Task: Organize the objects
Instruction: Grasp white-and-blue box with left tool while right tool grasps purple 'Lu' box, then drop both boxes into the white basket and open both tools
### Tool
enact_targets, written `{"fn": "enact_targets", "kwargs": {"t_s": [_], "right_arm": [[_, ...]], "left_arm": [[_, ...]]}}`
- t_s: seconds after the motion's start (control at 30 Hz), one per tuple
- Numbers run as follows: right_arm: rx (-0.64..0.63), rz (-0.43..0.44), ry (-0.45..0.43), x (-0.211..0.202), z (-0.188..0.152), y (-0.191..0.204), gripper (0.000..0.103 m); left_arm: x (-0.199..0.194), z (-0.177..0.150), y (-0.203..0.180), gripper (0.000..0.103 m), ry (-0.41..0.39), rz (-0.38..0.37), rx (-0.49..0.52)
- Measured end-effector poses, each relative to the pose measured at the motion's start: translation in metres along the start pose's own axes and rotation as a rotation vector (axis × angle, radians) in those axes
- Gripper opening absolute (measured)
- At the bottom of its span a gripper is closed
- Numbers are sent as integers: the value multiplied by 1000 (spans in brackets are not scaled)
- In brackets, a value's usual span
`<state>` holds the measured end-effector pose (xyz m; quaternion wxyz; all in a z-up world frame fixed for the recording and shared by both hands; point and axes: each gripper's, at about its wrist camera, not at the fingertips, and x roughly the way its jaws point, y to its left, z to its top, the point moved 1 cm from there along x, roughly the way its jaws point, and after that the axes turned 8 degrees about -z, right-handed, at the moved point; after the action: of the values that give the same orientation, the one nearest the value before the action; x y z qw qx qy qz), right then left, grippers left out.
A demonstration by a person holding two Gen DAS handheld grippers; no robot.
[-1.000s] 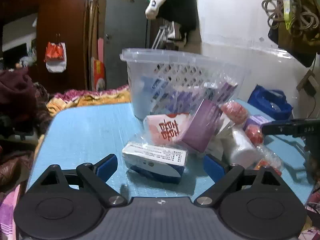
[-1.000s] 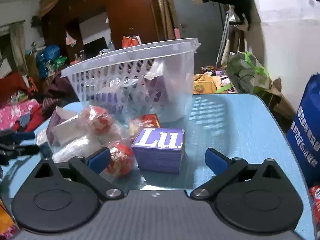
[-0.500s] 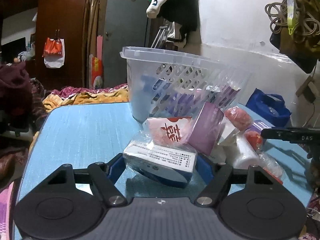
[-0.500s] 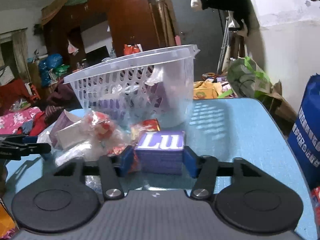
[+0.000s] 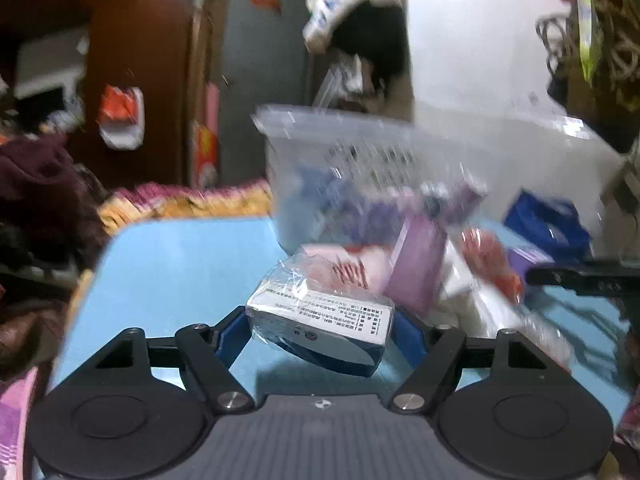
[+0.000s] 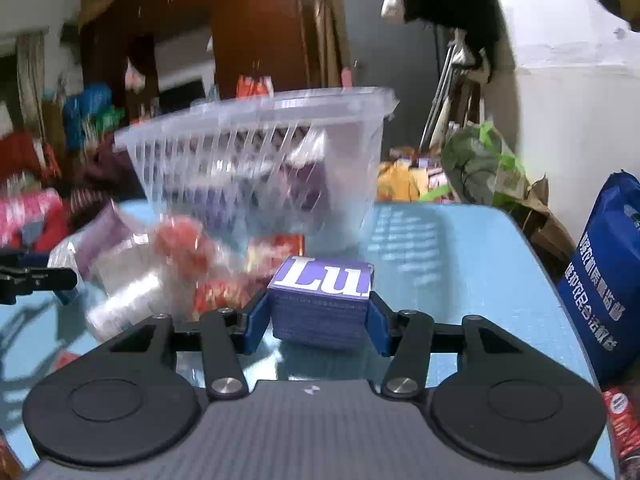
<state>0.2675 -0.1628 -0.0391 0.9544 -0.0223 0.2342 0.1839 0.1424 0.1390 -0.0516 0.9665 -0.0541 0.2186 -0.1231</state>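
Note:
My left gripper (image 5: 318,334) is shut on a white and blue box wrapped in clear plastic (image 5: 320,320) and holds it just above the blue table (image 5: 172,268). My right gripper (image 6: 318,316) is shut on a purple box with white letters (image 6: 322,304), lifted slightly off the table (image 6: 452,264). A clear plastic basket (image 5: 360,160) with several items inside stands behind both; it also shows in the right wrist view (image 6: 260,176). A pile of wrapped packets (image 5: 424,276) lies between the grippers and the basket.
A blue bag (image 6: 604,280) stands at the table's right edge. Red and clear packets (image 6: 176,264) lie left of the purple box. The left gripper's tip (image 6: 36,280) shows at the far left of the right wrist view. Clutter and bedding lie beyond the table.
Both grippers closed from open onto their boxes and have lifted them slightly. The views now blur from motion.

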Motion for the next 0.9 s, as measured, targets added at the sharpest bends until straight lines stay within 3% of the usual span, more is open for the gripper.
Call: {"fn": "enact_targets", "kwargs": {"t_s": [0.2, 0.4, 0.47, 0.63, 0.77, 0.9], "right_arm": [[25, 13, -135, -20, -5, -1, 54], [30, 21, -220, -31, -3, -1, 54], [39, 44, -234, -37, 3, -1, 54], [-28, 58, -322, -60, 53, 10, 55], [-93, 87, -324, -38, 118, 25, 55], [-169, 86, -222, 18, 159, 41, 55]], "left_arm": [[-21, -4, -2, 78, -138, 29, 7], [-27, -1, -4, 78, -199, 55, -1], [-32, 4, -1, 78, -228, 14, -59], [-35, 56, -20, 78, -297, -36, -38], [3, 126, -38, 78, -265, -61, -8], [72, 164, -43, 78, -136, -24, -40]]}}
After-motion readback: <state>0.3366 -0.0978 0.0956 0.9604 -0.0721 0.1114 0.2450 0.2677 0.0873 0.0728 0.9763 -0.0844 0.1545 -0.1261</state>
